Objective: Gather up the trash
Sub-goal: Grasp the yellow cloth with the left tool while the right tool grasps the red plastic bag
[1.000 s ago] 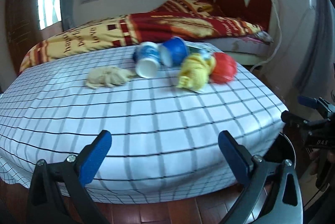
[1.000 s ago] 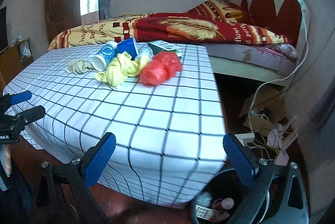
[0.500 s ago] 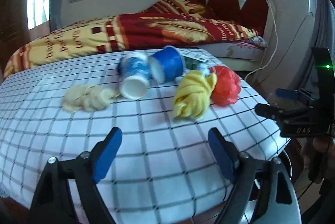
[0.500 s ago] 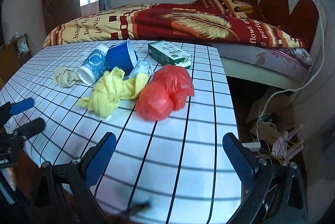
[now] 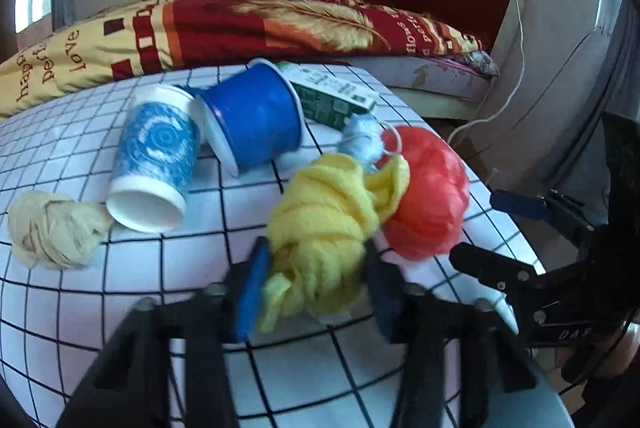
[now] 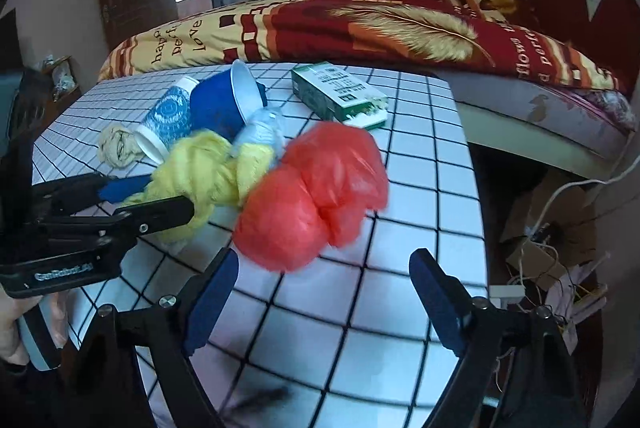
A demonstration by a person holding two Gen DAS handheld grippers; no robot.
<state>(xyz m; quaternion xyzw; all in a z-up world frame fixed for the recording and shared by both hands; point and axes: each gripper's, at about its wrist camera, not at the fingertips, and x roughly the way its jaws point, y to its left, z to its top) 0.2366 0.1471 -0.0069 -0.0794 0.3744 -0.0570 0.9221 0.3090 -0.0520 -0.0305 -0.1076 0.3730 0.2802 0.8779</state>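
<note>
In the left wrist view, the left hand-held gripper [image 5: 312, 284] has its jaws on either side of the crumpled yellow cloth [image 5: 324, 228]. The jaws have just been closing around it, and the blue pads appear to touch its sides, though blur leaves the firmness of the pinch unclear. The cloth lies on the bench [image 5: 80, 308], which has a white cover with a black grid. Touching the cloth's right side is a red plastic bag [image 5: 428, 196]. Behind them a blue patterned paper cup [image 5: 154, 156] and a blue cup [image 5: 256, 120] lie on their sides, with a green carton [image 5: 328, 96] beyond and a beige wad [image 5: 52, 228] at the left. The right hand-held gripper [image 5: 484, 232] comes in from the right edge.

In the right wrist view, the right hand-held gripper [image 6: 320, 292] is spread wide, its jaws having just narrowed slightly, with nothing pinched. The red plastic bag [image 6: 312, 196] sits just ahead of the gap between the pads. The left hand-held gripper [image 6: 148, 200] reaches in from the left at the yellow cloth [image 6: 204, 172]. A bed with a red and yellow blanket [image 6: 360, 24] stands behind the bench.
</note>
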